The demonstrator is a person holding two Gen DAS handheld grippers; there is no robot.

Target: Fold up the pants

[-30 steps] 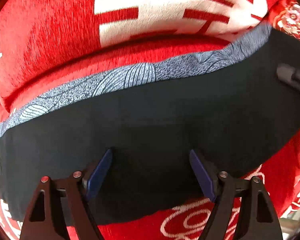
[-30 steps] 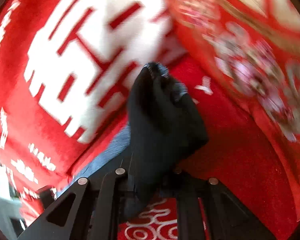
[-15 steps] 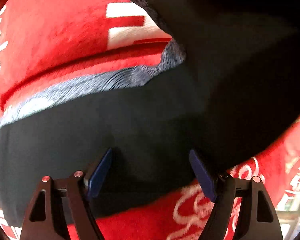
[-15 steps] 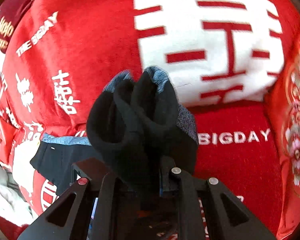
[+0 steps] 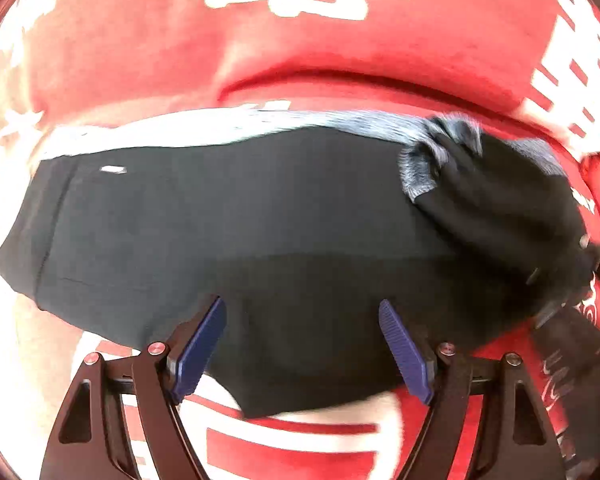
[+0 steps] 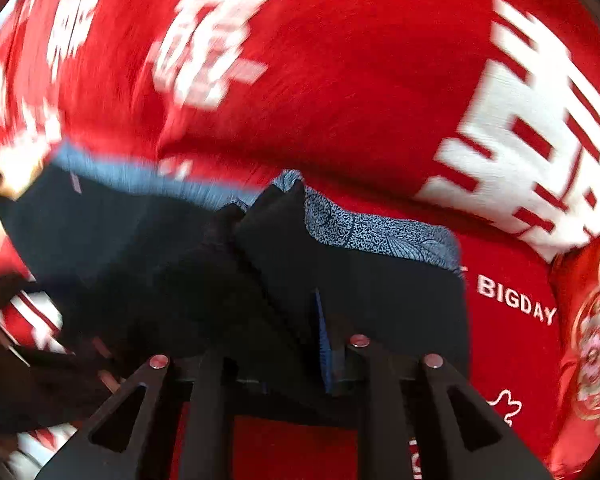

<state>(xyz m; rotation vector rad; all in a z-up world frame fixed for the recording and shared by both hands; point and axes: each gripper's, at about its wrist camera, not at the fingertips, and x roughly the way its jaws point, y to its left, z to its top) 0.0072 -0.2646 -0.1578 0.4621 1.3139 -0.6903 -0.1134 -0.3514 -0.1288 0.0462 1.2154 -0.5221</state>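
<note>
Lowering pants (image 6: 284, 264) end onto itself, right gripper (image 6: 284, 360) clamped.

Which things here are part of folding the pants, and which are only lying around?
Part of the job:
- black pants with a grey patterned band
- left claw, open over the pants
- right claw, shut on a bunched end of the pants

Only lying around:
- red blanket with white characters, under the pants

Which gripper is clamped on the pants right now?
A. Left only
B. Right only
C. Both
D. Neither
B: the right gripper is shut on a bunched fold of the black pants, while the left gripper stands open over the cloth, its blue pads wide apart.
</note>
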